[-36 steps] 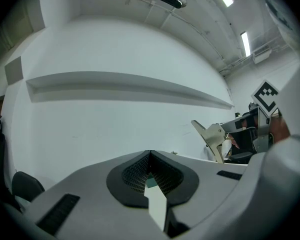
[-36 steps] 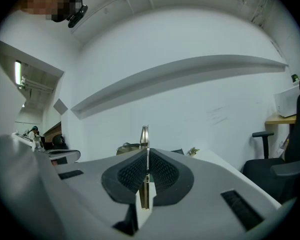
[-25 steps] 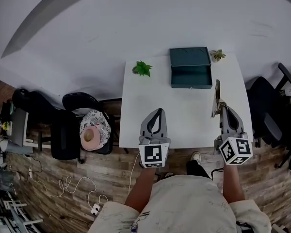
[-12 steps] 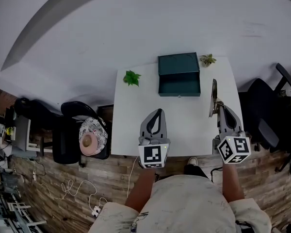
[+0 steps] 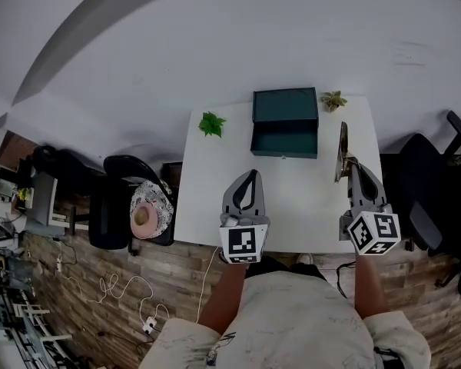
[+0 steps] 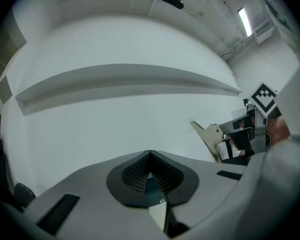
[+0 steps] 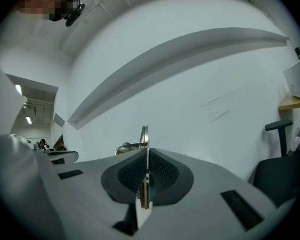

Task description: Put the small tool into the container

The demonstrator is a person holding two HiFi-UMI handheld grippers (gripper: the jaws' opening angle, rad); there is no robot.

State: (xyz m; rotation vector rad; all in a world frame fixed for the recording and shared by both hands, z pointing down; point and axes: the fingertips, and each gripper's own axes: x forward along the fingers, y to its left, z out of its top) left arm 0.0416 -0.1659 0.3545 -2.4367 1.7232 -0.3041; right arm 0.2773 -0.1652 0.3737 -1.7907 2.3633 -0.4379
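Observation:
A dark green metal container [image 5: 285, 121] stands open at the far side of the white table [image 5: 292, 206], lid raised. My right gripper [image 5: 353, 164] is shut on a thin flat metal tool [image 5: 343, 148] that sticks out forward, over the table's right side and right of the container. In the right gripper view the tool's blade [image 7: 144, 136] stands edge-on between the pads of that gripper [image 7: 147, 152]. My left gripper [image 5: 250, 175] hovers over the table's near middle, shut and empty. In the left gripper view its pads [image 6: 150, 154] meet, and the tool [image 6: 208, 136] shows at right.
Small green plants sit at the table's far left [image 5: 211, 123] and far right corner [image 5: 334, 99]. A black chair [image 5: 426, 194] stands right of the table. Left of it, another chair holds a patterned hat [image 5: 150, 206]. Cables lie on the wooden floor [image 5: 107, 290].
Both grippers have moved together a little toward the container and to its right. The tool stays clamped in the right gripper; the left stays shut.

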